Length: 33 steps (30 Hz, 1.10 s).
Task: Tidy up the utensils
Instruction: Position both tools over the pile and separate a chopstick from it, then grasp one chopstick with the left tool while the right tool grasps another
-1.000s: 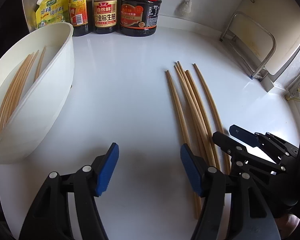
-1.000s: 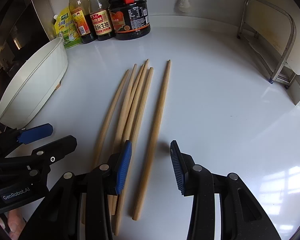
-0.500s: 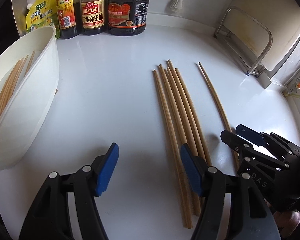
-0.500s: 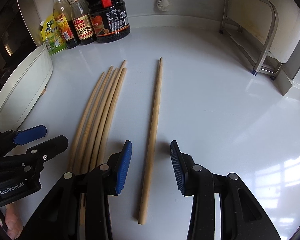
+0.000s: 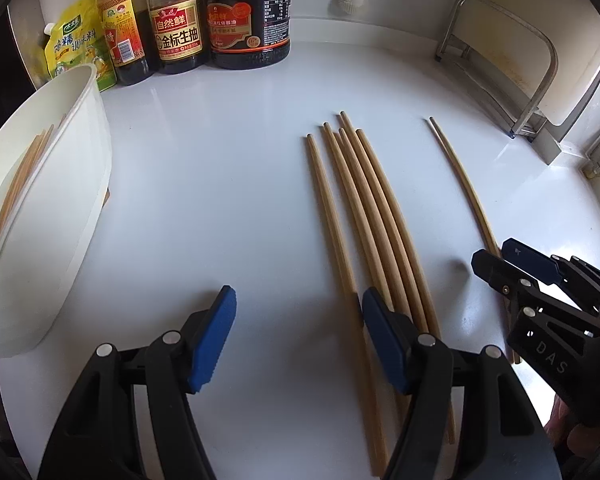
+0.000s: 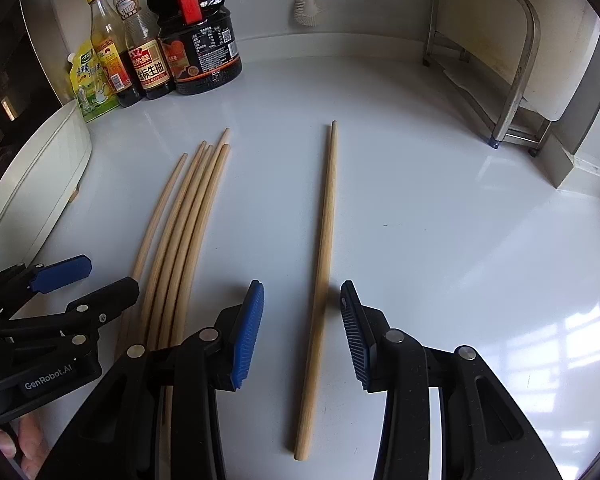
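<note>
Pick-up step, by the look of it — right gripper (image 6: pixel 302 332), jaws apart, straddles the lone pale wooden chopstick (image 6: pixel 324 248); left gripper (image 5: pixel 296 338) open, empty — next: lower, close.

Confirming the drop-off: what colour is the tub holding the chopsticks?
White, plain; the tub shows best in the left wrist view.

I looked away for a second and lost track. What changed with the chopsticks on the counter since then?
The single chopstick now lies apart, to the right of the chopstick bundle; a second ago it lay against it. It sits between the open fingers of the right gripper, not gripped. The left gripper stayed open and empty, and the white bin kept its chopsticks.
</note>
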Available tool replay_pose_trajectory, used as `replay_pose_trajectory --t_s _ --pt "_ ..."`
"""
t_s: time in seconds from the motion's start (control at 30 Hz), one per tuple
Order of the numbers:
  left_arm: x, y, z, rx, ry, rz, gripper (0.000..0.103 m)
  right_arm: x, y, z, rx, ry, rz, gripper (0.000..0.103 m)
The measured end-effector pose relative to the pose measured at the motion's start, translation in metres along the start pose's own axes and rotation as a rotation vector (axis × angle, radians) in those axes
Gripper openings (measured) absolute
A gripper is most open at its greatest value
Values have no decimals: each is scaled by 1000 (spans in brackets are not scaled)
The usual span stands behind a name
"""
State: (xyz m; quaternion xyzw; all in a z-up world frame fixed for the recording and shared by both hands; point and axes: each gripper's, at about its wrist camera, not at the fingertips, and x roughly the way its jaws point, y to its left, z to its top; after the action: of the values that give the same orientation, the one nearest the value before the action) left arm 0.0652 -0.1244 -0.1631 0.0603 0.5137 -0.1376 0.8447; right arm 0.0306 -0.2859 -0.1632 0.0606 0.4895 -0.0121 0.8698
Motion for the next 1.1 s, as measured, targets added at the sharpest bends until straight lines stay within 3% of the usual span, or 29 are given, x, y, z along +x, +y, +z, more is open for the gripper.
replay_pose_trajectory --t_s 0.17,0.27,0.33,0.4,0.7,1.1 --pt "2 -6 2 30 -8 31 63 3 -1 3 -17 -6 -37 38" --pt "1 -8 3 36 -19 26 45 6 4 5 -50 -8 -54 37" --pt "0 -9 4 41 -21 16 23 7 9 5 -70 -7 -47 22" --pt "0 -10 5 42 -19 2 9 8 15 6 -96 -4 -50 9" --pt "-3 -2 8 19 10 -43 8 1 12 7 -34 4 22 6" --pt "-56 29 33 24 -15 -89 8 -46 32 24 67 -3 112 6"
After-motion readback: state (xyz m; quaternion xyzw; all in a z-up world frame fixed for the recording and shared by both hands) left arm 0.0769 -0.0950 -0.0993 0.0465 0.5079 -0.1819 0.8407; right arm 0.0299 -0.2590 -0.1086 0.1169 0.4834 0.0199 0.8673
